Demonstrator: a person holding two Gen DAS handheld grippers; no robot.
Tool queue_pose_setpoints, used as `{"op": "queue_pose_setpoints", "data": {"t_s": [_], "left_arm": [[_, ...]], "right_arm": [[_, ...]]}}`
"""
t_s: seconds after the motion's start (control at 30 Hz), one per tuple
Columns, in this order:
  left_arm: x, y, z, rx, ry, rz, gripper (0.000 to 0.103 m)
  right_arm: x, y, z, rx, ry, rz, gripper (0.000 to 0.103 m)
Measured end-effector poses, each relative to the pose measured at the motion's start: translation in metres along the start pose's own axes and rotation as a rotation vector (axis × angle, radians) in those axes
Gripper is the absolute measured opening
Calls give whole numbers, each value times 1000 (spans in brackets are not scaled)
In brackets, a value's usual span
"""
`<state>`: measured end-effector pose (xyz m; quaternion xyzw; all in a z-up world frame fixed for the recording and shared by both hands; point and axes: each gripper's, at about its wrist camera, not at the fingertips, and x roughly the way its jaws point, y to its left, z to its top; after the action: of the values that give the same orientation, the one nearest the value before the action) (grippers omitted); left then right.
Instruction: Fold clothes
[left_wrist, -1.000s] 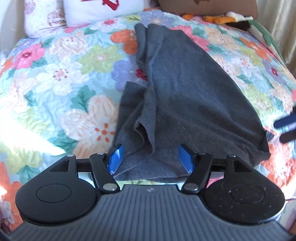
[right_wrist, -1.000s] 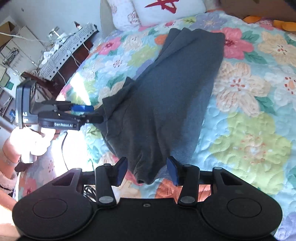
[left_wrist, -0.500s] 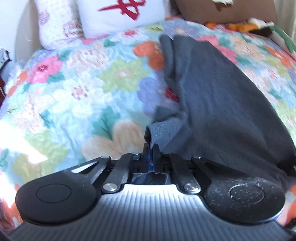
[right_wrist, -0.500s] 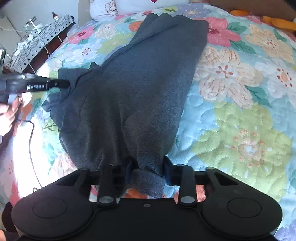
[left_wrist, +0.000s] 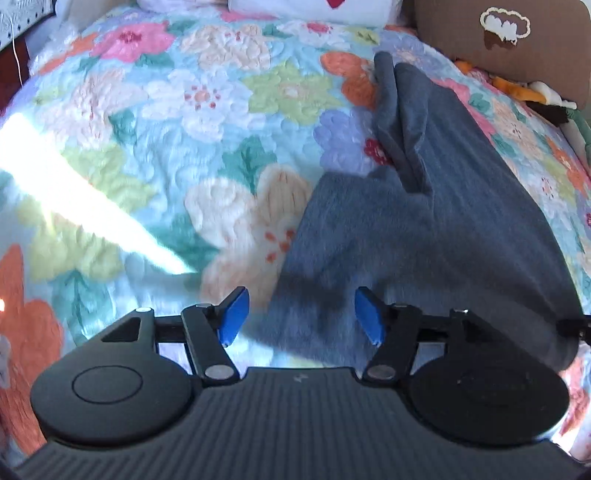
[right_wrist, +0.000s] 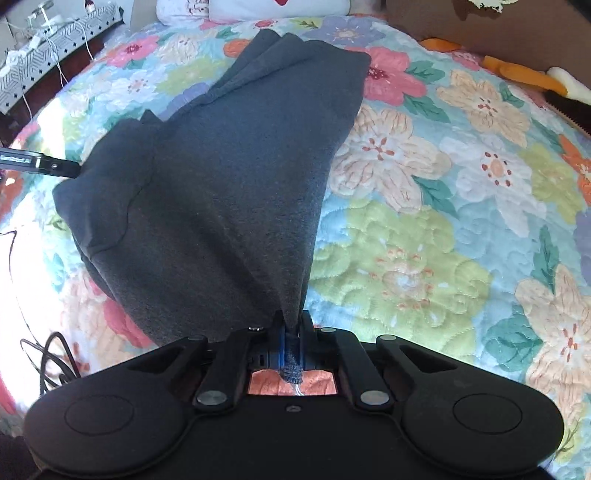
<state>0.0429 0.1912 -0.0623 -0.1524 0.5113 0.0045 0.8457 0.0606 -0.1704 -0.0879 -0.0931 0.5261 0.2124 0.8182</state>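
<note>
Garment: a dark grey garment (right_wrist: 221, 192) lies spread on the bed, on a floral quilt (right_wrist: 424, 206). It runs from near the pillows at the head end down to the near edge of the bed. Its far end is folded into narrow layers; its near part fans out wider.

Right gripper (right_wrist: 291, 350): jaws pressed together, pinching a near corner of the garment. The cloth rises from the quilt in a taut ridge into the jaws, and a small tuft sticks out behind them.

Left gripper (left_wrist: 301, 314): jaws spread wide, blue pads (left_wrist: 232, 314) well apart with nothing between them. It is over the garment's near left edge. Whether the pads touch the cloth cannot be told; this view is blurred.

Left gripper seen from the right wrist: its black tip (right_wrist: 44, 164) is at the garment's left edge.

Quilt: a bright strip of sunlight (left_wrist: 85, 199) crosses the left side.

Head of the bed: white pillows (right_wrist: 273, 7) and a brown cardboard box (left_wrist: 495, 37) at the far right corner.
</note>
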Motion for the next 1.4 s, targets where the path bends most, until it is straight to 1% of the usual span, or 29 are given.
{"op": "queue_pose_setpoints", "data": {"t_s": [0.03,0.1,0.13,0.2,0.27,0.3,0.37,0.43,0.47,0.5,0.53,0.6,0.67,0.73,0.77,0.8,0.83,0.9,0.93,1.0,1.03,1.07,1.1,1.2,1.23,1.27,1.3,1.37,1.4], "left_arm": [[2,4,-6,-46,34,-38,65],[4,9,-14,-130,53,-115,66],[6,11,-16,-160,55,-144,69],[11,9,-18,-191,62,-177,70],[17,8,-21,-228,71,-198,74],[20,7,-23,-251,65,-207,77],[25,7,-23,-296,40,-227,90],[30,6,-22,-338,5,-243,89],[31,5,-20,-352,-21,-244,69],[32,4,-16,-350,-37,-230,46],[32,1,-11,-321,-39,-206,5],[21,-11,-1,-234,-73,-153,6],[-11,-37,3,-45,-158,-71,6],[-54,-64,-2,133,-261,-1,6],[-73,-73,-5,187,-293,24,6],[-86,-77,-8,197,-288,35,7],[-89,-75,-11,176,-252,27,8],[-82,-65,-17,113,-153,-7,19],[-73,-60,-23,95,-113,1,24],[-45,-48,-37,91,-52,76,28],[-32,-44,-43,92,-19,118,28],[-24,-39,-49,86,10,132,28],[-21,-34,-53,76,22,119,28],[-36,-32,-47,73,-12,86,29],[-43,-33,-41,84,-36,79,35],[-50,-35,-36,95,-62,69,43],[-57,-36,-30,104,-90,56,47],[-65,-40,-16,113,-125,19,57],[-65,-43,-8,113,-132,-4,57]], "right_arm": [[3,-2,-1,16,8,5,7],[5,-9,-1,73,9,53,17],[4,-15,-2,119,6,84,21],[4,-28,-5,233,7,181,43],[8,-39,-8,313,26,282,54],[12,-41,-9,333,47,315,57],[18,-40,-11,360,46,330,58],[23,-38,-10,365,16,350,61],[25,-35,-8,348,-6,354,55],[26,-31,-6,322,-27,354,23],[27,-26,-3,292,-43,345,12],[20,-28,1,301,-106,386,10],[4,-34,3,333,-183,464,9],[-25,-47,2,375,-275,584,9],[-39,-52,1,381,-306,623,9],[-50,-55,-1,373,-307,627,9],[-55,-56,-3,366,-283,592,9],[-50,-55,-8,349,-201,482,9],[-40,-50,-11,330,-143,417,9],[-18,-42,-17,291,-30,288,9],[-9,-35,-19,257,9,237,9],[-2,-27,-19,212,34,197,9],[2,-19,-20,166,47,162,9],[-2,-9,-18,95,44,108,12],[-4,-11,-18,93,42,93,12],[-7,-13,-18,94,37,72,25],[-10,-15,-18,95,30,47,38],[-19,-19,-16,103,12,12,42],[-25,-21,-13,120,0,12,42]]}}
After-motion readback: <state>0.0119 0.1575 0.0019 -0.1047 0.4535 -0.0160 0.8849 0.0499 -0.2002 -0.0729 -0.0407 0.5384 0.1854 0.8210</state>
